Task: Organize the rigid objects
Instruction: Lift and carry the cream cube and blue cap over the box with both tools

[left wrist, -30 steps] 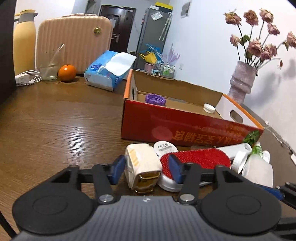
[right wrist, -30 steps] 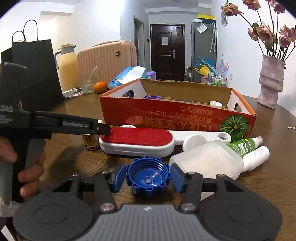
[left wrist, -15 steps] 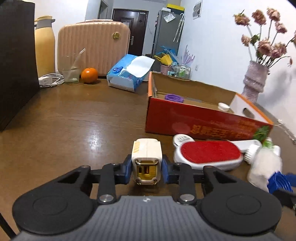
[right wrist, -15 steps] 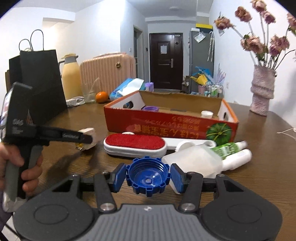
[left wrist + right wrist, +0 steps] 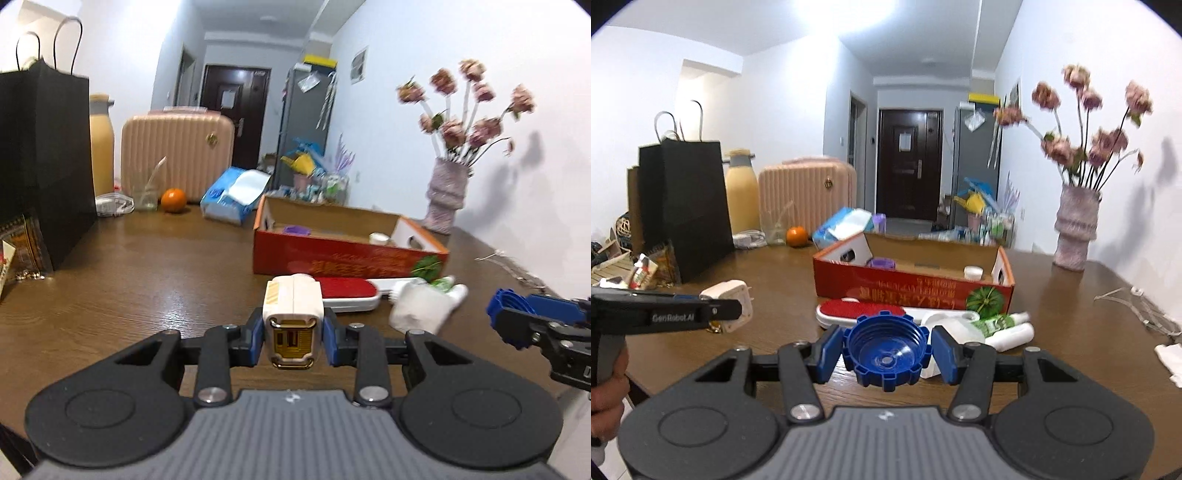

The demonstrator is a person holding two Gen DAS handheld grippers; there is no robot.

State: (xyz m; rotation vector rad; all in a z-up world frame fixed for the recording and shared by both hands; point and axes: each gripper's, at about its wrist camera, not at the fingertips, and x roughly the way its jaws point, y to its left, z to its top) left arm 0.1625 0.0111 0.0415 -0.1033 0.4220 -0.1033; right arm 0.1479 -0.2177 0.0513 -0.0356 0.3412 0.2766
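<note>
Left wrist view: left gripper [image 5: 293, 338] has its blue pads clamped on both sides of a cream plug adapter [image 5: 293, 308] with a gold end face, held clear above the wooden table [image 5: 147, 280]. Beyond lie a red lint brush [image 5: 345, 291], a clear plastic bottle [image 5: 421, 308], blurred, and the red cardboard box [image 5: 347, 254], open-topped, with a purple lid [image 5: 297, 230] and a white cap [image 5: 378, 238] inside. At the right edge, the right gripper [image 5: 509, 317] shows with something blue, probably the cap it carries.

Right wrist view: right gripper [image 5: 886, 350] grips a blue screw cap [image 5: 886, 350] between its pads, hollow side toward the camera, above the table [image 5: 1071, 314]. To the left, a hand [image 5: 607, 391] holds the left gripper [image 5: 733, 308], adapter [image 5: 733, 295] in its tip. Behind stands the box [image 5: 912, 288], with a vase [image 5: 1075, 229] well to its right.
</note>
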